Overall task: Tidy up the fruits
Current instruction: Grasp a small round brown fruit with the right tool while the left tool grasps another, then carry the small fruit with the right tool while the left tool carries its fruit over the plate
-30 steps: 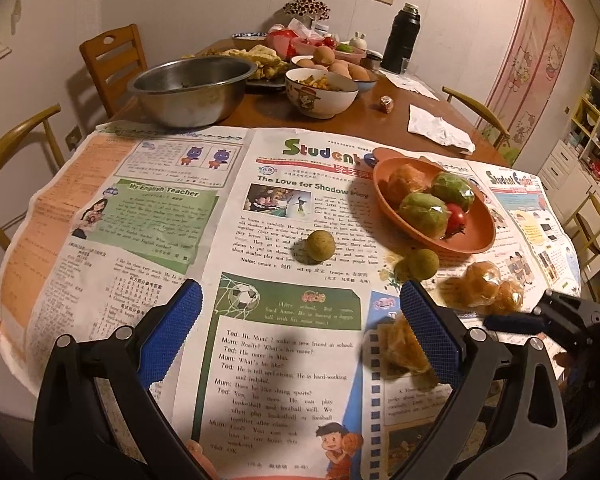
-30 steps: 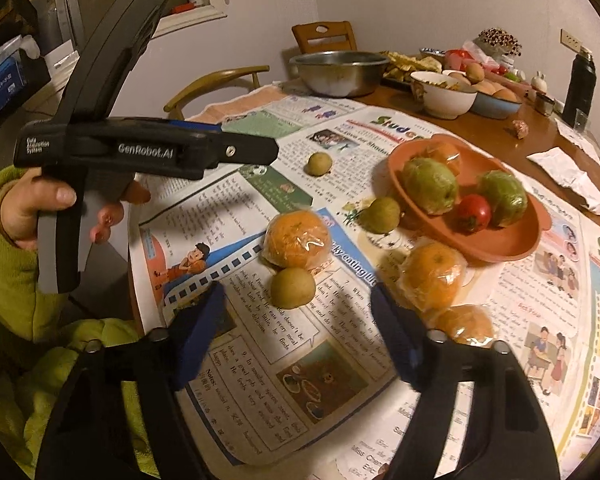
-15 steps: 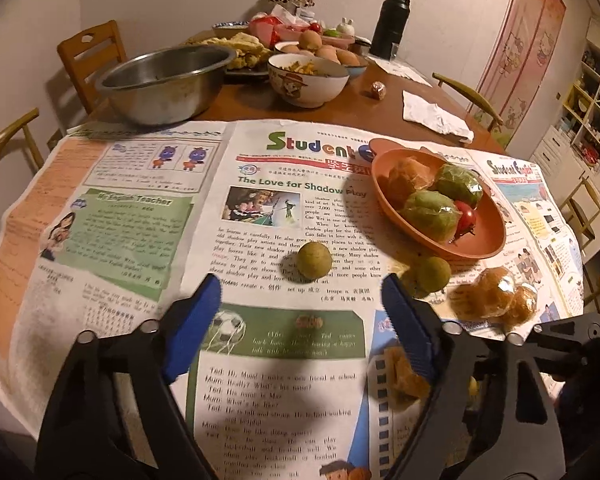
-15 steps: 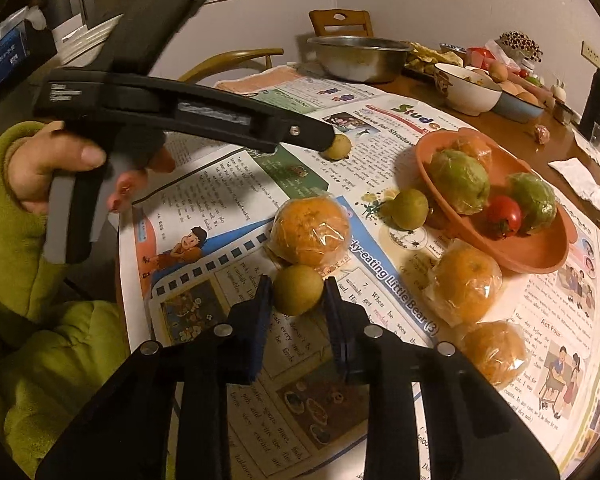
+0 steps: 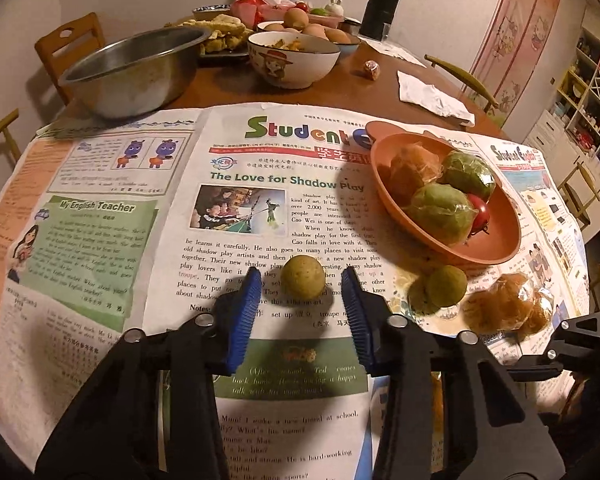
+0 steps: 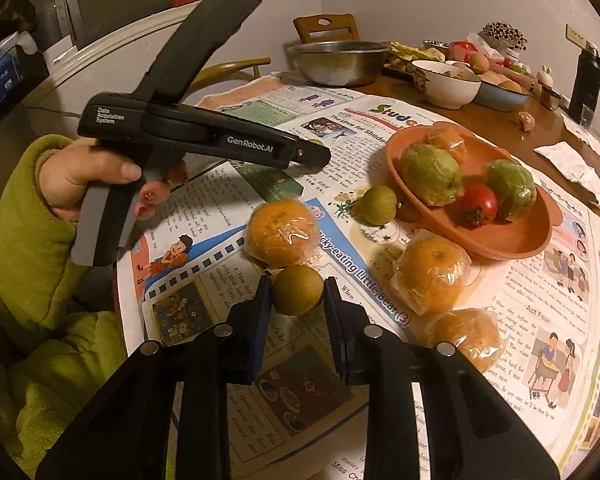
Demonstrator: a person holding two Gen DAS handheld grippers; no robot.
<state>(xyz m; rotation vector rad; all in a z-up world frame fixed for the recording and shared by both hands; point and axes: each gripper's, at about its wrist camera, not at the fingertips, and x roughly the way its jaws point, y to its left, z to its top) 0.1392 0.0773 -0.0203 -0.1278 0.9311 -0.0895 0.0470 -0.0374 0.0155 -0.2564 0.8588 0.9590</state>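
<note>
In the left wrist view a small yellow-green fruit (image 5: 302,285) lies on the newspaper between the blue pads of my left gripper (image 5: 301,276). The jaws are closing, and a gap still shows on each side of the fruit. My right gripper (image 6: 297,282) is shut on another small green fruit (image 6: 298,294), which sits beside a wrapped orange (image 6: 282,232). An orange-brown plate (image 6: 512,248) holds two wrapped green fruits, a wrapped orange and a tomato (image 6: 478,202). A third small green fruit (image 6: 378,205) rests against the plate's near side.
Two more wrapped oranges (image 6: 432,276) lie in front of the plate. Behind the newspaper (image 5: 100,240) stand a steel bowl (image 5: 136,68), a white bowl (image 5: 292,58), food dishes and a black flask (image 5: 384,4). A crumpled tissue (image 5: 432,96) lies at the back right. Chairs ring the table.
My left gripper moved forward and down to the small fruit, and its jaws narrowed around it. My right gripper closed on its fruit and then stayed still.
</note>
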